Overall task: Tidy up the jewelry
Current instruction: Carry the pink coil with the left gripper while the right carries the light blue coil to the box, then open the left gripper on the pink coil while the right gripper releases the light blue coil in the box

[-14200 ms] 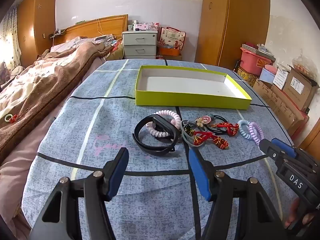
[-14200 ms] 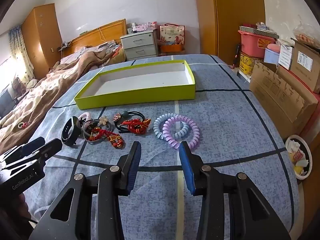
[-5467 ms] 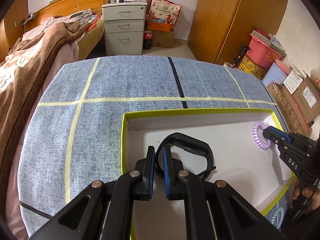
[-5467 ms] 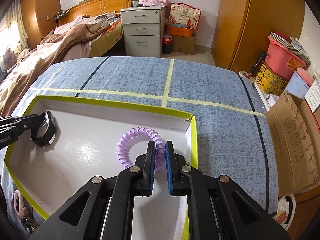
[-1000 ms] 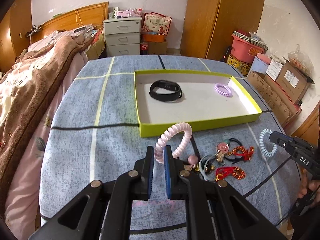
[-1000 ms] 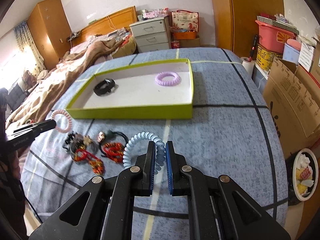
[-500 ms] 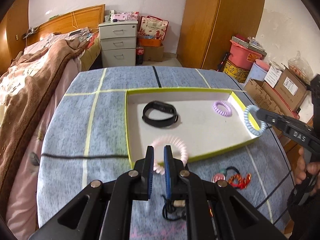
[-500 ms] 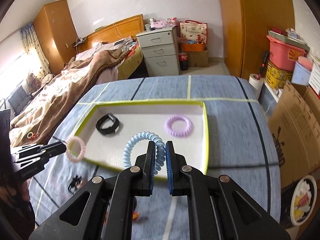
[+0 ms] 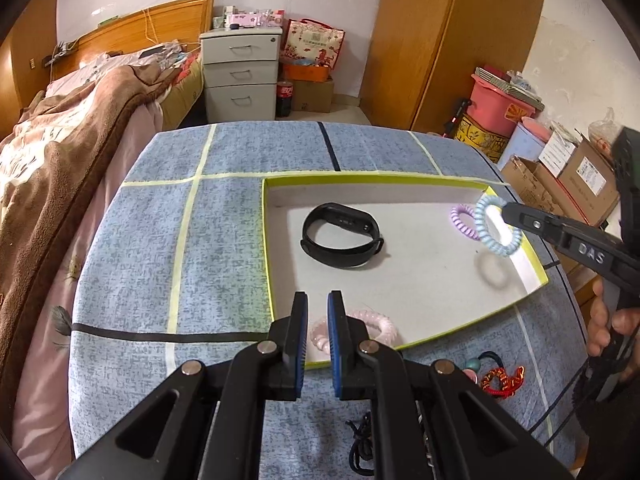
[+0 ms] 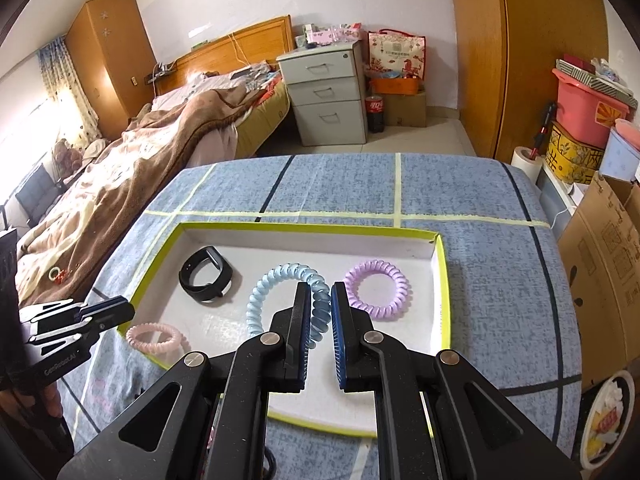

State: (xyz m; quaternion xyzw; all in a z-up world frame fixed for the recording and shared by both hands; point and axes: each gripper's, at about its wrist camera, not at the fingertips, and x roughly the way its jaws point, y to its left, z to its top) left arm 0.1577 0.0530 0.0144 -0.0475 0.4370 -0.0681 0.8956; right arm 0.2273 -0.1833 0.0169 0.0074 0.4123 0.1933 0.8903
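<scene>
Holding blue coil (image 10: 280, 300) in clenched right claw (image 10: 321, 320) over tray (image 10: 442, 280), left claw (image 9: 317, 332) released w/ pink coil (image 9: 380, 326) dropped inside beside watch band (image 9: 340, 236) & purple coil (image 10: 376, 290); approx half done, red trinkets (image 9: 502, 378) left on bench (image 9: 180, 260).

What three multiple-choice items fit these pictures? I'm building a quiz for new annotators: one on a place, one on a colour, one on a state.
1. Where is the black band?
A. On the blue cloth outside the tray
B. Inside the yellow-green tray
C. On the brown blanket

2. What colour is the coil in the right gripper?
A. Pink
B. Purple
C. Light blue

3. How is that coil placed?
A. Held up above the tray floor
B. Lying flat on the tray floor
C. Lying on the cloth

Key: 1 B, the black band lies within the yellow-green tray. 2 C, the right gripper pinches the light blue coil. 3 A, the coil's shadow falls apart from it on the tray floor.
</scene>
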